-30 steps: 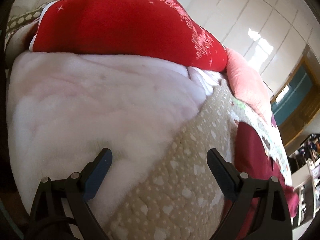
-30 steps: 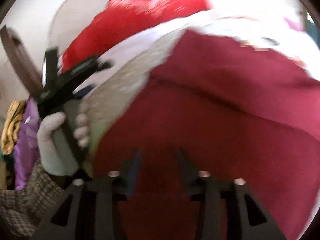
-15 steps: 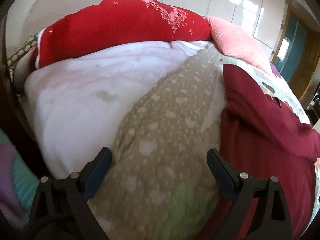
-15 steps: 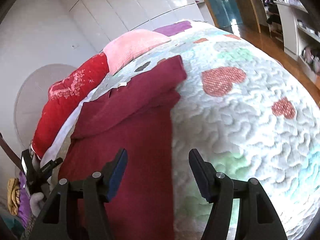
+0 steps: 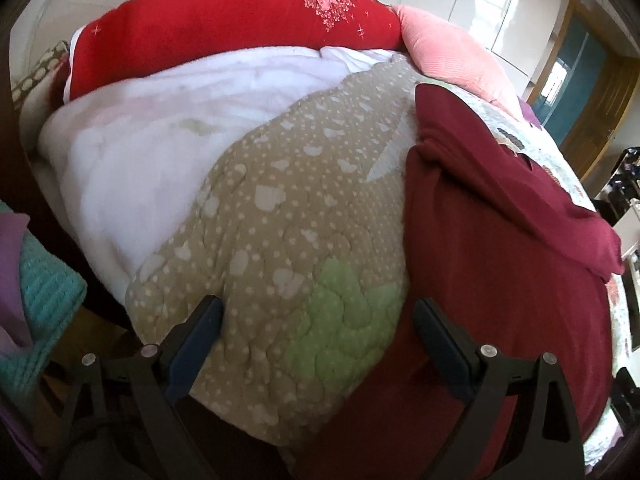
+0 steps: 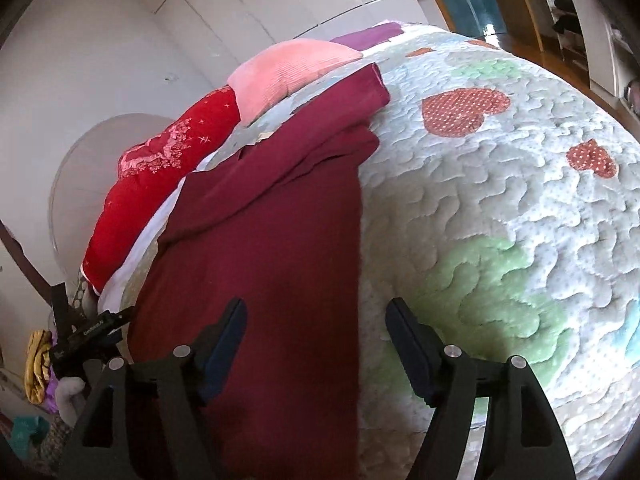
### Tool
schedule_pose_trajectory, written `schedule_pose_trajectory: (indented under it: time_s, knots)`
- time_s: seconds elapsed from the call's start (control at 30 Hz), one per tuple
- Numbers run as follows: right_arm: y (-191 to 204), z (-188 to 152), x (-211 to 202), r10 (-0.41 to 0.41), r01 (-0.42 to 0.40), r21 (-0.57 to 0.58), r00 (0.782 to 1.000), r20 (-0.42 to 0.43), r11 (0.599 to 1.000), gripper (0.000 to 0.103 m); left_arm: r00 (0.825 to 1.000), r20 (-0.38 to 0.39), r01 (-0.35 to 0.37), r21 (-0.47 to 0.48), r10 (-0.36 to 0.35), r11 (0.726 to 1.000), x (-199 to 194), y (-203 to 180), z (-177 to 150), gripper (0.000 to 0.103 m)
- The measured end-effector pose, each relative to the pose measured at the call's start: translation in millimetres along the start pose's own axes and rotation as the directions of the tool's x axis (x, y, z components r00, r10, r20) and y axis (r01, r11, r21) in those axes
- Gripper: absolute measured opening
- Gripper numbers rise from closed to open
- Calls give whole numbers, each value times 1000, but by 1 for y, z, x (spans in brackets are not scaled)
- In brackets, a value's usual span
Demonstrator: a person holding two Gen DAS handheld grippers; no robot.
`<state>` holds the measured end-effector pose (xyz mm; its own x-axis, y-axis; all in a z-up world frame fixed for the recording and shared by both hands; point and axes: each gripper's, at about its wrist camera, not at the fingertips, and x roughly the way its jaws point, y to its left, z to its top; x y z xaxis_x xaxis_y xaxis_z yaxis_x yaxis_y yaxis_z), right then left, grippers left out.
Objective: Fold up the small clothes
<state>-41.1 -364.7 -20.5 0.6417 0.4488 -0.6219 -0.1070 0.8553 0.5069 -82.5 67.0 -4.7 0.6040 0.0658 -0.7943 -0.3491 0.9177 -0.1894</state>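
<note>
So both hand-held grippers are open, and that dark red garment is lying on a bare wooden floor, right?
Not the floor. The dark red garment lies on a quilted bedspread with heart patches, as the right wrist view shows. Both the left hand-held gripper and the right hand-held gripper are open.

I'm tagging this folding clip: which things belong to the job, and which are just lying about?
Job: maroon garment, left gripper, right gripper, both open.

Lying about: red pillow, pink pillow, white blanket, heart quilt.

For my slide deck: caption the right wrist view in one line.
Open right gripper poised over a maroon garment laid on a heart-patterned quilt.
</note>
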Motion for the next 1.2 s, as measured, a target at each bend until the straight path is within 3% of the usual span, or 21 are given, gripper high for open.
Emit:
schedule_pose_trajectory:
  time_s: [0.3,0.43,0.5,0.53,0.6,0.63,0.73,0.9,1.2]
  knots:
    - [16,-5,10,-63,63,-103,998,3,993,89,1000,10,15,-21,-15,1000,5,3,-9,100]
    - [17,-5,10,-60,60,-91,998,7,994,89,998,-38,43,-32,-44,999,5,5,-7,99]
    - [16,-4,10,-55,55,-86,998,6,995,89,996,-59,68,-40,-70,997,0,7,-7,91]
    - [15,-4,10,-52,53,-86,999,7,995,89,993,-71,91,-40,-94,995,-3,7,-9,81]
    - [16,-5,10,-55,55,-90,998,9,994,89,983,-104,147,-40,-150,988,-8,6,-13,70]
    - [16,-6,10,-57,58,-89,998,10,994,89,978,-121,164,-35,-167,986,-8,5,-15,59]
    - [16,-5,9,-58,59,-93,998,11,994,89,974,-139,179,-11,-179,984,-12,-2,-23,48]
    - [15,-6,9,-50,51,-93,999,11,994,89,965,-164,201,-38,-205,979,-10,-6,-25,47]
    - [21,-9,10,-66,67,-112,998,18,991,90,958,-186,212,-57,-219,976,-4,-10,-31,60]
